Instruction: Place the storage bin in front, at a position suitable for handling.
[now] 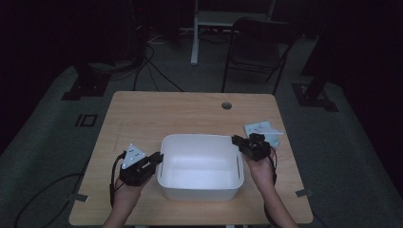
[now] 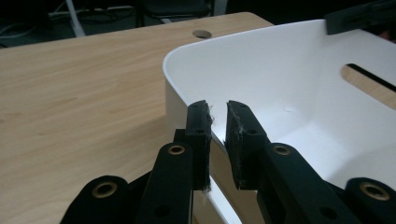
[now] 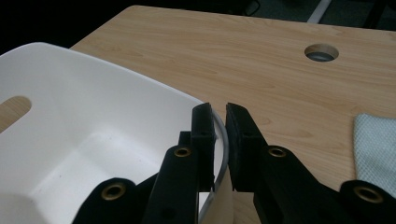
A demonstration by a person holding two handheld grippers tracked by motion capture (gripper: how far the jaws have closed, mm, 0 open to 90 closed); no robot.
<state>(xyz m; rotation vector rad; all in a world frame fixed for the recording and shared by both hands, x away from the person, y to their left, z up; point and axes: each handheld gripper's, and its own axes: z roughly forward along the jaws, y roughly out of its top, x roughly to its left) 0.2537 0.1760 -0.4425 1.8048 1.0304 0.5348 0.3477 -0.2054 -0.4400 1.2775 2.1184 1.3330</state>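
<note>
L gripper [image 1: 153,160]: fingers clamped on tub [image 1: 199,164] left rim
R gripper [image 1: 239,142]: fingers clamped on right rim (cloth [image 1: 263,130] near)
Tub: on worktop [image 1: 157,114]

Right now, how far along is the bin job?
Done: both grips look set. The left gripper is clamped on the white bin's left wall, the right gripper on its right rim. In hand: the bin, held on both sides, sitting on the table. Left: any lift or shift; nothing lies inside it, and the cloth stays beside it.
</note>
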